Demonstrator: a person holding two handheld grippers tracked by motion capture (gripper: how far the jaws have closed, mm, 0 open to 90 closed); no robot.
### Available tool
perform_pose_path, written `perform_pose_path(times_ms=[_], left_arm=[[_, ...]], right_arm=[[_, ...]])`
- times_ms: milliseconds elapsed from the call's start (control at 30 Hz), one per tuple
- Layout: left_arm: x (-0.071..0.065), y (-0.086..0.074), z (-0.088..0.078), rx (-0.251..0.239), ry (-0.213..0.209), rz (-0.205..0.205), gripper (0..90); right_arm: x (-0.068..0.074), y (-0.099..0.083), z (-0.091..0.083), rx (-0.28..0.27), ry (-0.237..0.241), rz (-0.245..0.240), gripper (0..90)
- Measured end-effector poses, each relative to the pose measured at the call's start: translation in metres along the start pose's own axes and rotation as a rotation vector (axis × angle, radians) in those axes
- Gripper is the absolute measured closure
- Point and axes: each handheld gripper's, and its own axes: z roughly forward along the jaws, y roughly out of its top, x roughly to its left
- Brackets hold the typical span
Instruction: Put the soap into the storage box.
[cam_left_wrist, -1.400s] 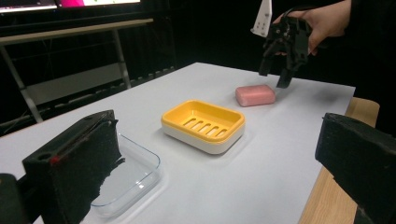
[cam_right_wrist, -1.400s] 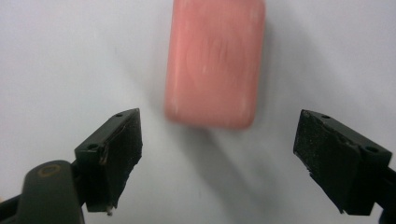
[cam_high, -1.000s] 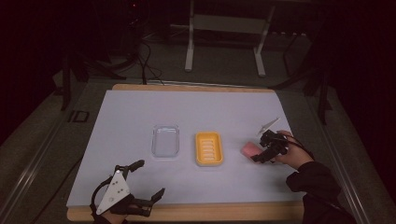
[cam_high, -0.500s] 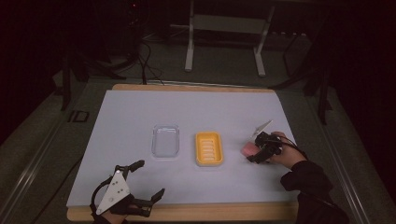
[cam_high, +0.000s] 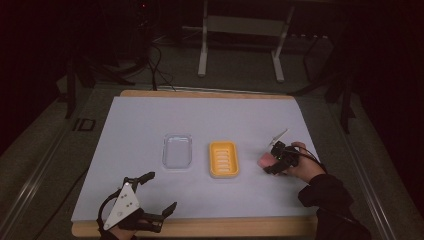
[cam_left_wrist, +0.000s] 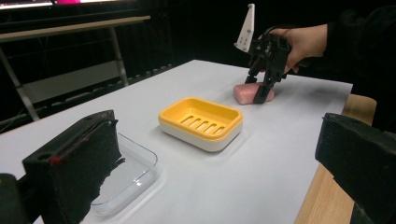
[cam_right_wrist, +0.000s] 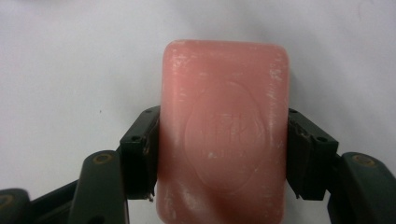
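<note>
Pick-up step, by the look of it. R gripper (cam_right_wrist: 219, 154) has both pads pressed on the long sides of the pink soap bar (cam_right_wrist: 223, 130), which lies flat on the white table sheet (cam_high: 150, 125), just right of the yellow soap dish (cam_high: 224, 159).

L gripper (cam_high: 157, 192) idles w/ jaws apart, holding nothing, near the table's front edge.

Next, prob.: lift the bar clear, carry it left over the dish rim, set it on the slats.

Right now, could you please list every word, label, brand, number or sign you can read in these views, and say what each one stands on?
Oval embossed stamp on the pink rectangular soap bar, held between the right gripper jaws: raised characters, too shallow and blurred to read.
"ID"-like dark marking on the grey floor left of the white-covered table: too small to read surely.
Yellow slotted plastic soap dish and clear plastic lid: no text.
</note>
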Motion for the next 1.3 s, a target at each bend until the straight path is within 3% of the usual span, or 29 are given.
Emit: perform_pose_path(times_ms=[133, 267, 367, 533, 800, 1133, 1300], left_arm=[[0.001, 0.000, 0.000, 0.001, 0.001, -0.001, 0.5], [0.000, 0.000, 0.000, 0.000, 0.000, 0.001, 0.5], [0.000, 0.000, 0.000, -0.003, 0.000, -0.001, 0.5], [0.000, 0.000, 0.000, -0.003, 0.000, 0.000, 0.5], [0.000, 0.000, 0.000, -0.004, 0.003, 0.000, 0.5], [0.000, 0.000, 0.000, -0.004, 0.006, 0.001, 0.5], [0.000, 0.000, 0.000, -0.006, 0.008, 0.001, 0.5]], right_arm=[[0.001, 0.004, -0.001, 0.017, -0.022, 0.092, 37.8], [0.001, 0.005, -0.007, -0.010, -0.009, 0.195, 37.8], [0.004, 0.006, -0.011, -0.036, -0.034, 0.262, 37.8], [0.010, 0.012, -0.017, -0.035, -0.057, 0.381, 37.8], [0.030, 0.028, -0.024, -0.014, -0.149, 0.444, 37.8], [0.050, 0.053, -0.037, -0.061, -0.178, 0.487, 37.8], [0.063, 0.066, -0.040, -0.103, -0.146, 0.516, 37.8]])
